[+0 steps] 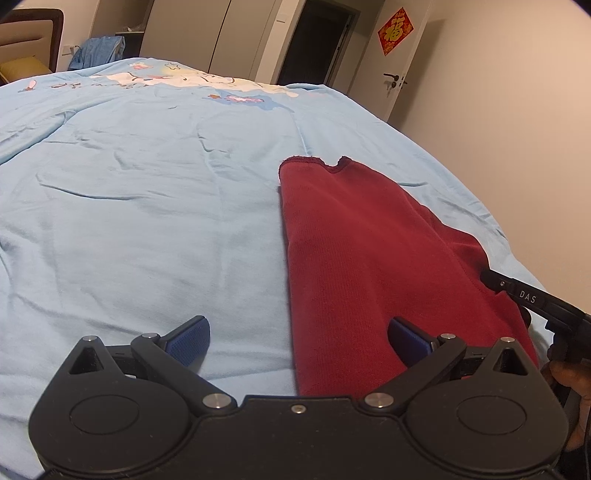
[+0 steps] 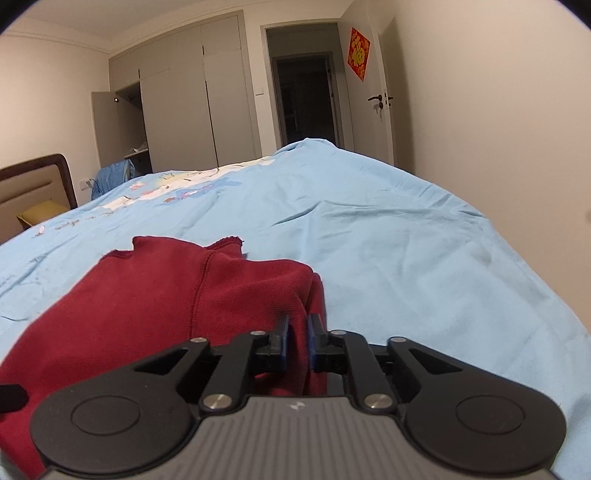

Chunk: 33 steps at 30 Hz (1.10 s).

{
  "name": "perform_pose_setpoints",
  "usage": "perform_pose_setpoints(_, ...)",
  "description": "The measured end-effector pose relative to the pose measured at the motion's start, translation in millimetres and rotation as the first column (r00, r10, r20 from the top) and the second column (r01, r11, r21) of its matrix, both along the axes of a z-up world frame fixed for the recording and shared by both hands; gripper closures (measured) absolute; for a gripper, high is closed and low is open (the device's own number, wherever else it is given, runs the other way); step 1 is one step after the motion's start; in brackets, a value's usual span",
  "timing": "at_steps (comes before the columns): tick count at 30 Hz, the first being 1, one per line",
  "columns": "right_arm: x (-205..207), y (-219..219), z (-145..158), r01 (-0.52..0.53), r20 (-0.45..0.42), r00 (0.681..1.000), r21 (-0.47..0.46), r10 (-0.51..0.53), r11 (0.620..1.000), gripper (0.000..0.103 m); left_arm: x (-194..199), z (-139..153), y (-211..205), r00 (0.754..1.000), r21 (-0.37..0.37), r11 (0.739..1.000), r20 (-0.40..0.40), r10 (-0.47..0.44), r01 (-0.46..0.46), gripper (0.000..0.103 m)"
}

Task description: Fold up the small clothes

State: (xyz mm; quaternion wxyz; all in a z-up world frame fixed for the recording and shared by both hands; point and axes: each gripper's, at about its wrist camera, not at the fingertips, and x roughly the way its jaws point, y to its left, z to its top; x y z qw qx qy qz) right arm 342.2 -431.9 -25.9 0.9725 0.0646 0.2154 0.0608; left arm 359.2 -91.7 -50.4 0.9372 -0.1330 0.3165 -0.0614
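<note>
Two grippers point(image 1: 298, 341) point(image 2: 298, 341), one red garment point(image 1: 354, 251)

The red garment point(image 1: 354, 240) is made of matt, ribbed knit cloth. The bed point(image 1: 147, 184) is covered in smooth, creased blue cotton

The garment point(image 1: 369, 251) is plain dark red knit, lying on a pale blue bedsheet point(image 1: 129, 221). Toward the sheet's far end runs a white cartoon print point(image 1: 166, 79) with small blue and pink figures. Both grippers are black with blue finger pads point(image 1: 192, 338). Beyond the sheet, a red and gold diamond decoration point(image 1: 395, 31) hangs on the beige door.
</note>
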Motion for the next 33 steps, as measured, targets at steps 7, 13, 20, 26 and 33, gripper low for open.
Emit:
perform_pose_setpoints(7,-4,-16,3,-0.014,0.007,1.0,0.141,0.013,0.99,0.022,1,-1,-2,1.0,0.008,1.0,0.003,-0.001,0.001,0.001)
perform_pose_setpoints(13,2,-12,-6,-0.07,-0.012,0.997,0.202,0.074,0.977,0.013,1,-3,-6,1.0,0.019,1.0,0.005,-0.003,0.003,0.001)
perform_pose_setpoints(20,-4,3,-16,-0.084,-0.003,0.996,0.136,0.085,0.987,0.029,3,-3,-10,1.0,0.041,0.999,0.002,-0.005,0.005,0.001)
perform_pose_setpoints(26,-8,7,-17,-0.063,0.013,0.998,0.103,0.062,0.993,0.053,4,8,-7,1.0,0.036,0.999,-0.014,-0.024,0.025,0.001)
perform_pose_setpoints(33,-10,8,-18,-0.059,0.019,0.998,0.1,0.057,0.993,0.059,-2,27,4,0.998,0.007,0.999,0.063,-0.032,0.031,0.001)
